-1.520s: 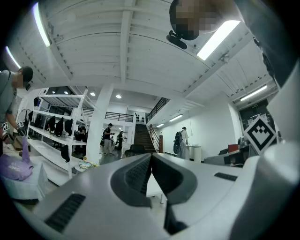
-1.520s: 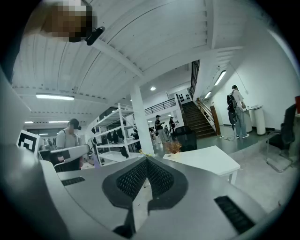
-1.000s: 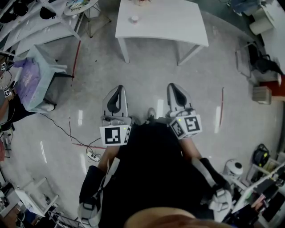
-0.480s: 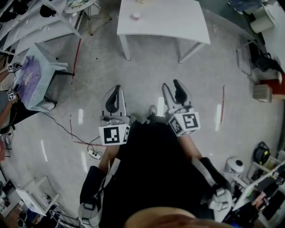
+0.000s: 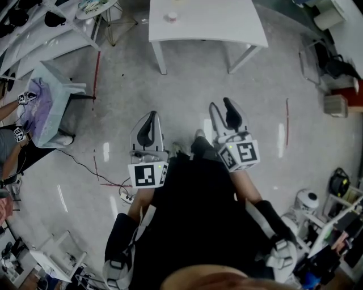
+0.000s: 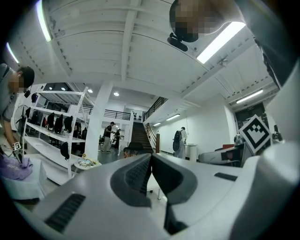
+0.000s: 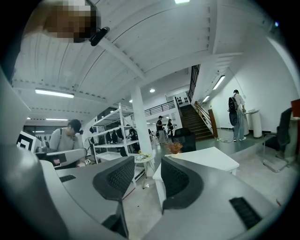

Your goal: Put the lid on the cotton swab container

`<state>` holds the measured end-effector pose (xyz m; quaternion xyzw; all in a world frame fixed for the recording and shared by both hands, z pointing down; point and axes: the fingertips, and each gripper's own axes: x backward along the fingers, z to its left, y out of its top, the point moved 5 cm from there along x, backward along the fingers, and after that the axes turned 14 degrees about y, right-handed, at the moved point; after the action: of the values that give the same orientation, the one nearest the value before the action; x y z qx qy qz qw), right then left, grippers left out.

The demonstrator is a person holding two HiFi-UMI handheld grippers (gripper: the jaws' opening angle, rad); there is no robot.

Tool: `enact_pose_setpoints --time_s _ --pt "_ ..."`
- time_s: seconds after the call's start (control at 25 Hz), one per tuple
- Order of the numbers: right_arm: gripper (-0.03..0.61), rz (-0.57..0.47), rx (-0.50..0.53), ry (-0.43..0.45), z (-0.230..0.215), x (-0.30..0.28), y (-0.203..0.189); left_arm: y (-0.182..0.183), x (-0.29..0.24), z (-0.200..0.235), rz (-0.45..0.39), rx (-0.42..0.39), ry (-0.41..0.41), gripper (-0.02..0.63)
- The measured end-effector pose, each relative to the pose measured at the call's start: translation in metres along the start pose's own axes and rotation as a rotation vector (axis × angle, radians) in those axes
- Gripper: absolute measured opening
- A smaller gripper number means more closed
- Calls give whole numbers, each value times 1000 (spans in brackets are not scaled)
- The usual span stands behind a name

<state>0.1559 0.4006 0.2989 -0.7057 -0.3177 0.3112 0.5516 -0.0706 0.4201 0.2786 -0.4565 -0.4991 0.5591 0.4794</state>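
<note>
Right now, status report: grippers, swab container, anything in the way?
Left gripper shut, empty. Right gripper just opened, empty. Small round item on white table ahead, too small to identify. Only floor between.

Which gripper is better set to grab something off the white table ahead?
Right, tentatively. The right gripper has just opened its jaws, empty; the left gripper is shut. Both are well short of the white table.
</note>
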Motion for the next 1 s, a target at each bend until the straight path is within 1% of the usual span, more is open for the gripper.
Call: enact_pose_setpoints --time_s 0.16,0.28,0.36,0.52,0.72,1.0 --pt "166 -1 -10 -13 5 -8 0 -2 -3 6 5 -1 -24 6" --pt "166 -1 -13 -6 5 -17 1 -3 -9 10 12 0 -28 6" --pt "166 -5 -15 1 0 -29 3 -7 -20 12 13 -10 -26 6" --pt "166 -5 -21 20 -13 -62 1 -14 -50 20 25 -7 -14 6" --pt "166 2 -24 30 -49 -110 12 -8 -109 25 24 -12 -26 6" --pt "166 34 -27 57 -121 -201 30 -4 -220 31 39 -38 -20 6"
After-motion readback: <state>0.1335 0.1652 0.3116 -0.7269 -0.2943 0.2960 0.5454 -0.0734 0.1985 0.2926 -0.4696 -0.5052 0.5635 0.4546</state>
